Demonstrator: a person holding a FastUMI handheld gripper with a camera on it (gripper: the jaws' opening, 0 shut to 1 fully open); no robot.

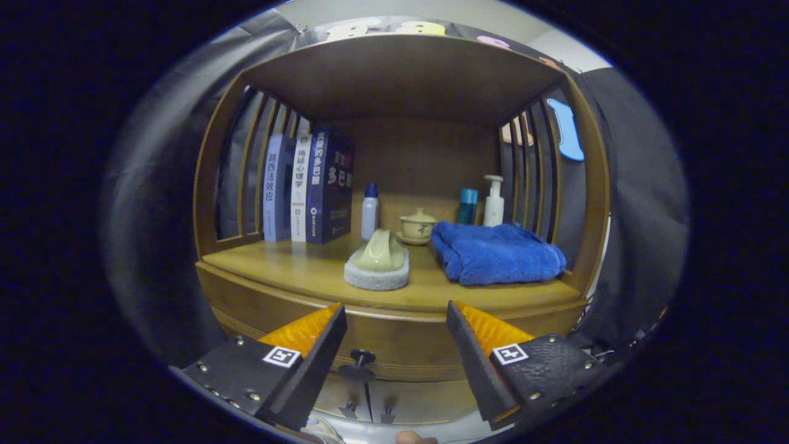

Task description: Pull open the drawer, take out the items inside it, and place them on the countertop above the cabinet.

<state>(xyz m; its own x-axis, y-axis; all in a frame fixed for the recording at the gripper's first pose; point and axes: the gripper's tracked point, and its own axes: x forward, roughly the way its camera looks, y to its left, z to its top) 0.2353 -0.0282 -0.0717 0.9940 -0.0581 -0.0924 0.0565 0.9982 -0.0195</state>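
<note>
From my seat, the gripper (pixel 396 311) stands wide, its 2 fingers spread apart with nothing between them but air. In the gap just ahead I see the drawer (pixel 394 345) front of the wooden cabinet (pixel 216 185), shut flush, with its dark round knob (pixel 362 356) low between the fingers and closer to the left one. Below the drawer sit 2 lower doors with small knobs (pixel 349 407).

Beyond the fingertips lies the countertop (pixel 296 265), a smooth light-brown wooden surface. On it, nearest me, sits a scrubbing sponge (pixel 377 266) with a pale green grip on a grey pad, and just to its right a folded blue towel (pixel 496 253). Farther back, 3 upright books (pixel 306 188) lean against the slatted left side, a white bottle with a blue cap (pixel 370 211) beside them. A lidded tea cup on a saucer (pixel 418 226), a teal bottle (pixel 467 206) and a white pump bottle (pixel 494 201) stand near the back panel.

The cabinet's wooden top shelters the shelf; black cloth hangs around it, a pale wall above.
</note>
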